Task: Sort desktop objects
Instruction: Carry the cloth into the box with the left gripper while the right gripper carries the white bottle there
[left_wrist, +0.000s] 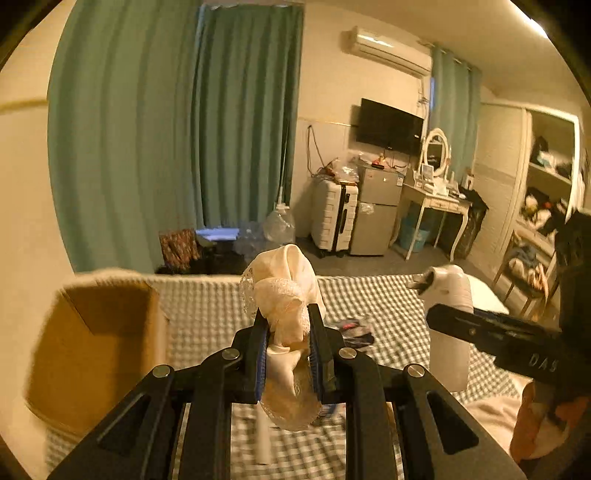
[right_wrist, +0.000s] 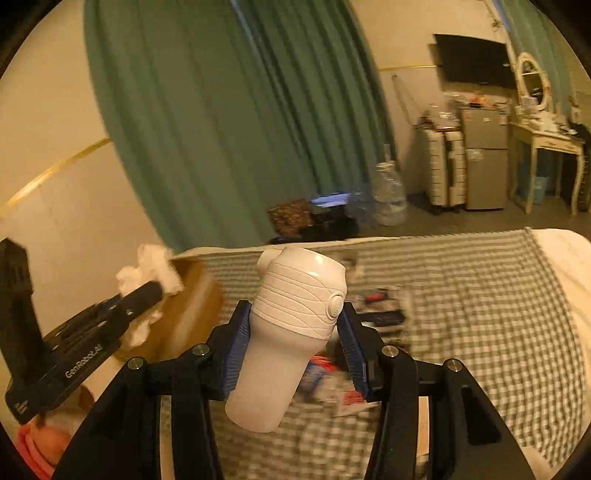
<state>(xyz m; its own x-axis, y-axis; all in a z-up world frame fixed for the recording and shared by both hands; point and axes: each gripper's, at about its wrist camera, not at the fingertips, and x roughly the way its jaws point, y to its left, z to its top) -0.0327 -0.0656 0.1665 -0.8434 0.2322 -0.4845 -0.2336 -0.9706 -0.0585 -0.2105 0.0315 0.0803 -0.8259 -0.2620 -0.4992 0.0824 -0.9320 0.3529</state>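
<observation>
My left gripper (left_wrist: 289, 325) is shut on a bunched cream lace cloth (left_wrist: 284, 291), which hangs above the checked bed cover (left_wrist: 207, 314). From the right wrist view the same cloth (right_wrist: 155, 266) shows at the left gripper's tip, over the cardboard box (right_wrist: 195, 295). My right gripper (right_wrist: 295, 332) is shut on a white ribbed bottle (right_wrist: 291, 332) with a lidded top, held tilted above the bed. In the left wrist view that bottle (left_wrist: 448, 325) stands out to the right, clamped in the black right gripper.
An open cardboard box (left_wrist: 96, 350) sits at the bed's left side. Small packets and dark items (right_wrist: 369, 332) lie scattered on the checked cover (right_wrist: 480, 314). Beyond the bed are green curtains, a suitcase (left_wrist: 334, 218), a small fridge and a dressing table.
</observation>
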